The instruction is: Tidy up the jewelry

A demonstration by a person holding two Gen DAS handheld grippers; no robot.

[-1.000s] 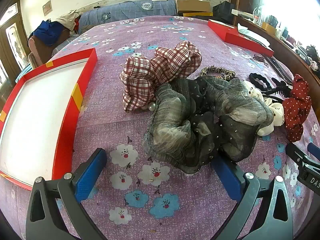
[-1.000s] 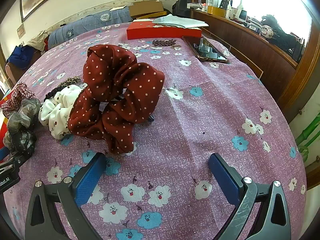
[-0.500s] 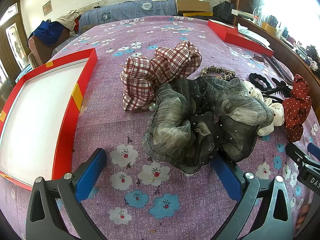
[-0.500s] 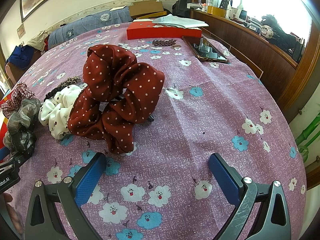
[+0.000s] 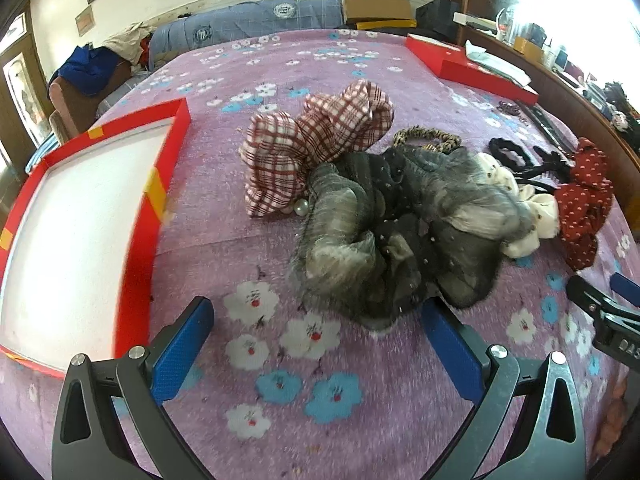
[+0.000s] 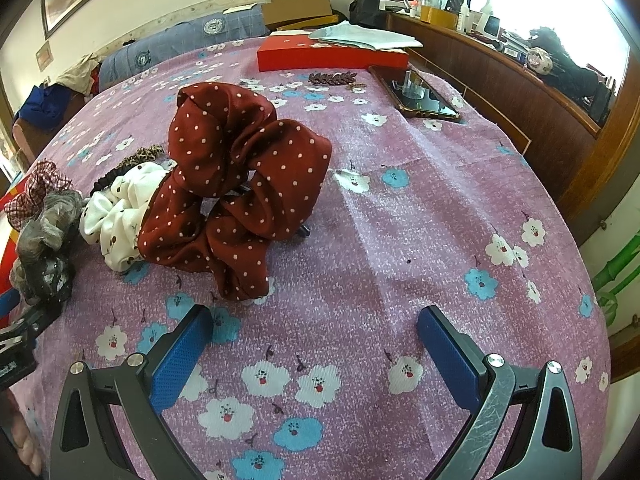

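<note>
A heap of scrunchies lies on the purple flowered cloth. A grey gauze scrunchie (image 5: 400,236) is nearest my left gripper (image 5: 316,312), which is open just in front of it with nothing between its fingers. Behind it sits a red plaid scrunchie (image 5: 316,140) with a pearl (image 5: 301,209) beside it. To the right are a cream dotted scrunchie (image 5: 528,208) and a dark red dotted scrunchie (image 6: 236,188). My right gripper (image 6: 312,320) is open over bare cloth, just short of the dark red one. A red-rimmed tray (image 5: 152,200) with a white floor lies at the left.
A leopard-print hair tie (image 5: 428,138) and black hair ties (image 5: 508,148) lie behind the heap. A red box (image 6: 332,54) with papers, a phone (image 6: 420,92) and a brown hair clip (image 6: 332,78) are at the far side. A wooden ledge (image 6: 500,80) runs along the right.
The left gripper has drawn back and lifted slightly, so the grey scrunchie now clears its right finger. The right gripper has barely moved.
</note>
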